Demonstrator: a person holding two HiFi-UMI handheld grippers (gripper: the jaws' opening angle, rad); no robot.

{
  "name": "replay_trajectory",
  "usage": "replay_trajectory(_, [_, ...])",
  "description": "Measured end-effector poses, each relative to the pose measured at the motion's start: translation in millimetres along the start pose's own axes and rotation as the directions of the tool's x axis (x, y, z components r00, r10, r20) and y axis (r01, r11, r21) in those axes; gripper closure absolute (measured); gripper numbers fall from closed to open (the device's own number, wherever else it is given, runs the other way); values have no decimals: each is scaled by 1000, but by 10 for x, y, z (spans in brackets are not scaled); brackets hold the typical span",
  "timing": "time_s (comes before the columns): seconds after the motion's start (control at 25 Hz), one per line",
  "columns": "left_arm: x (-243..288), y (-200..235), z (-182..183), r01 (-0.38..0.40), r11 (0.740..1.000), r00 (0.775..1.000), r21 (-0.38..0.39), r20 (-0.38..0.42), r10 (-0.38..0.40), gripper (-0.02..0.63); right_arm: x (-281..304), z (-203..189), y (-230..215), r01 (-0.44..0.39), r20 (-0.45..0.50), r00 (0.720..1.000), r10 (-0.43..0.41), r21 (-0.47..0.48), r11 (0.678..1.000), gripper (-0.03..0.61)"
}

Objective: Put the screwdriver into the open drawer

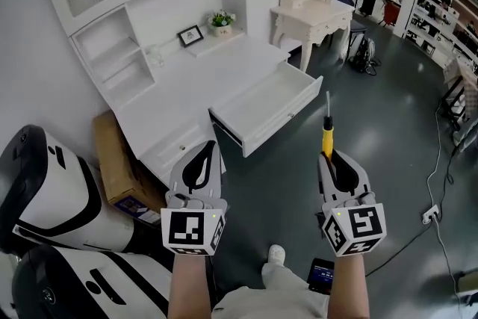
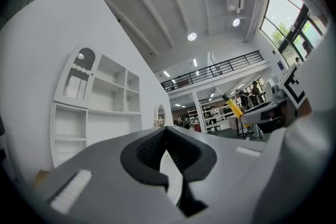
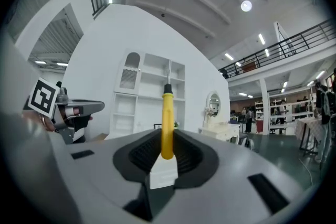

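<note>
A screwdriver (image 1: 327, 135) with a yellow handle and thin metal shaft sticks forward out of my right gripper (image 1: 327, 158), whose jaws are shut on the handle's base. In the right gripper view the screwdriver (image 3: 167, 122) stands up from between the pads of the right gripper (image 3: 167, 139). The open drawer (image 1: 285, 119) of the white desk is pulled out just ahead and left of the shaft tip; it looks empty. My left gripper (image 1: 207, 149) hovers near the drawer's left corner, shut with nothing held. The left gripper view shows its jaws (image 2: 167, 135) meeting and the screwdriver (image 2: 233, 108) off to the right.
The white desk (image 1: 202, 78) carries a photo frame (image 1: 191, 34) and small plant (image 1: 221, 21) under shelving. A cardboard box (image 1: 116, 160) and white-and-black machines (image 1: 45, 190) stand at the left. A dressing table (image 1: 310, 17), a backpack (image 1: 364, 53) and a floor cable (image 1: 441, 160) lie to the right.
</note>
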State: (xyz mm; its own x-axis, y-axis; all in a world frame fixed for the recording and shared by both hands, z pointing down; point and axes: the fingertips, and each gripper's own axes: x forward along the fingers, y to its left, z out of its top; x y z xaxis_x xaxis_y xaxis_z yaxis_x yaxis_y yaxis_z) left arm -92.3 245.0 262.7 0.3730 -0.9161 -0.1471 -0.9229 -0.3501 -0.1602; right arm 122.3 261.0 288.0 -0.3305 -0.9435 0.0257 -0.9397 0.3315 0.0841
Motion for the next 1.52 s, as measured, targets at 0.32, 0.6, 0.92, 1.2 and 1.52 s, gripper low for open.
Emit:
replay_trajectory(0.32, [751, 6, -61, -61, 998, 998, -10, -15, 61, 604, 673, 49, -490, -80, -8, 997, 80, -19, 997, 505])
replay_trajectory(0.6, [1136, -44, -103, -98, 995, 995, -8, -20, 98, 604, 976, 18, -809, -112, -11, 994, 112, -20, 993, 505])
replay_trajectory(0.92, [1453, 28, -217, -109, 994, 993, 12, -39, 110, 604, 1272, -159, -1026, -109, -29, 994, 109, 25, 994, 505])
replay_trajectory(1.2, [1900, 227, -307, -100, 995, 994, 12, -32, 101, 604, 1624, -219, -1240, -70, -40, 997, 72, 48, 996, 505])
replay_trajectory(1.52, [2492, 685, -568, -80, 997, 996, -4, -41, 80, 604, 2364, -244, -1249, -52, -54, 997, 55, 43, 998, 505])
